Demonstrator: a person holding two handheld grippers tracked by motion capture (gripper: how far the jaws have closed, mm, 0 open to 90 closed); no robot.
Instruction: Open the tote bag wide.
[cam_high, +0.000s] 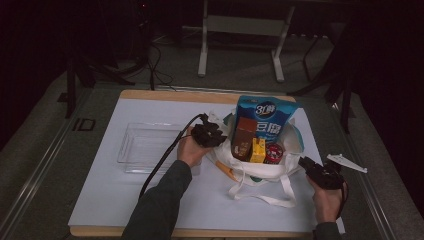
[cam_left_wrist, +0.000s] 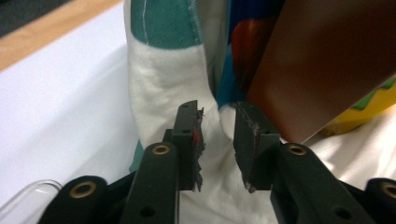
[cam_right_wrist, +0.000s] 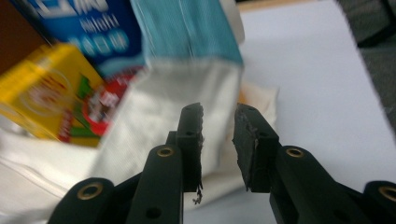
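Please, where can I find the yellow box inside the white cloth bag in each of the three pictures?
High view: the yellow box stands right of centre in the white cloth bag, between a brown carton and a red can.
Left gripper view: one yellow corner at the right edge, behind the brown carton.
Right gripper view: left side, blurred.
Shared landmark: the blue pouch.

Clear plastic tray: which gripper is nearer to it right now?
Left. The left gripper sits by the clear plastic tray's right end, at the tote bag's left rim. The right gripper is beyond the bag's far right side.
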